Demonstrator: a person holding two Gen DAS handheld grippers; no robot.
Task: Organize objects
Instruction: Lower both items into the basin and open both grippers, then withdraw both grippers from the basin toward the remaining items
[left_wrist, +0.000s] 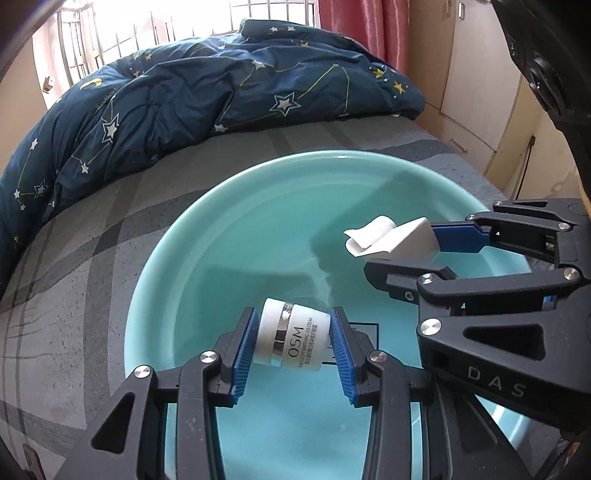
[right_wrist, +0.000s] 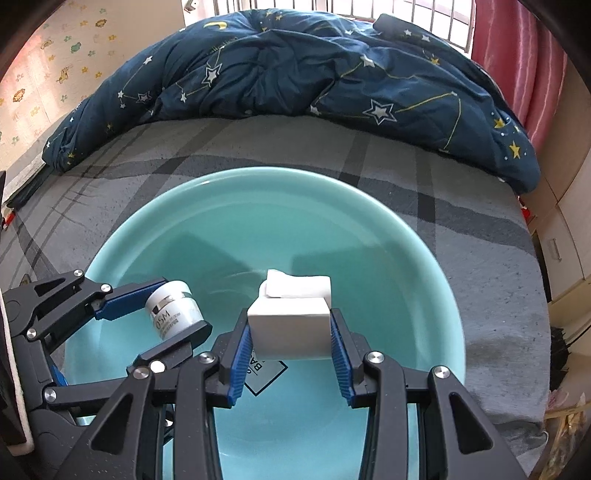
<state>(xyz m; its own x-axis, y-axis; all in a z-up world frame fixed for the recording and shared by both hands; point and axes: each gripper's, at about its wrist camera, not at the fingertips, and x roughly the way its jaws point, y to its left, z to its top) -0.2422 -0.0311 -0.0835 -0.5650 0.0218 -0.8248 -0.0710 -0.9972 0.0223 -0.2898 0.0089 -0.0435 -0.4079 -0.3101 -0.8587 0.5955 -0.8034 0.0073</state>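
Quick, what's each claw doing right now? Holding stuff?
Left gripper: closed on the white cream jar, above the teal basin.
Right gripper: closed on the white box, above the same basin.

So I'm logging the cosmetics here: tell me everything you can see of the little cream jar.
The cream jar is small, round and white, glossy like plastic or glass, with a silver band between lid and body and "OSM" printed in grey. Its lid is on. It lies tilted on its side, clamped between the blue pads of the left tool, held over the teal basin, not touching it.
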